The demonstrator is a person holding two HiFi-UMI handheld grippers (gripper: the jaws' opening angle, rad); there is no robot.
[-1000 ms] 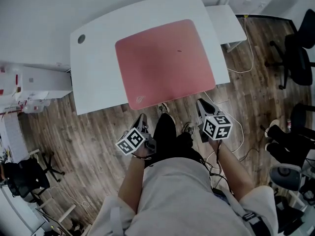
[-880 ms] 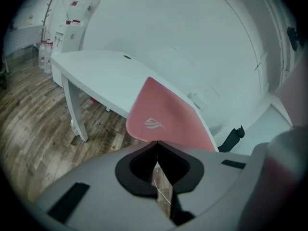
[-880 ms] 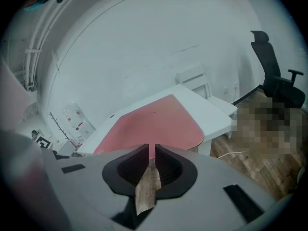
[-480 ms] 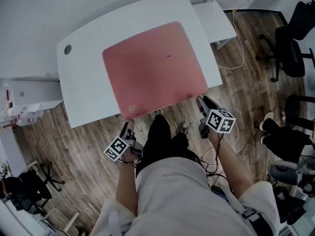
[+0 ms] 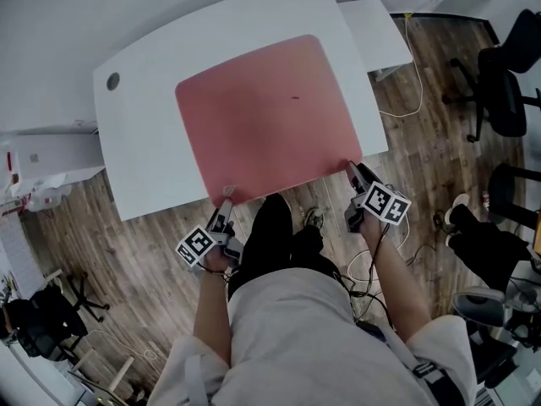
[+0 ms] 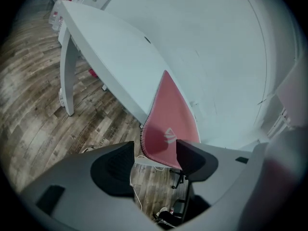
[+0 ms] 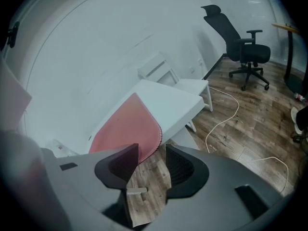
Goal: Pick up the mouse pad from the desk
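Note:
A large pink mouse pad (image 5: 266, 117) lies on the white desk (image 5: 144, 150), its near edge hanging slightly over the desk's front. My left gripper (image 5: 225, 216) is at the pad's near left corner. In the left gripper view that corner (image 6: 166, 129), with its white logo, shows in the gap of the left gripper (image 6: 155, 160); the pads do not press it. My right gripper (image 5: 352, 172) is at the near right corner. There the pad's stitched corner (image 7: 132, 126) lies just ahead of the right gripper (image 7: 151, 162). Both pairs of jaws have just been opening and stand open.
A small white side table (image 5: 380, 28) adjoins the desk's far right. Black office chairs (image 5: 507, 91) and a white cable (image 5: 414, 83) are on the wooden floor to the right. A white cabinet (image 5: 42, 163) stands left. The person's legs (image 5: 275, 235) are between the grippers.
Both grippers have moved forward and down from in front of the person's body to the pad's two near corners at the desk's front edge. The pad has not moved on the desk.

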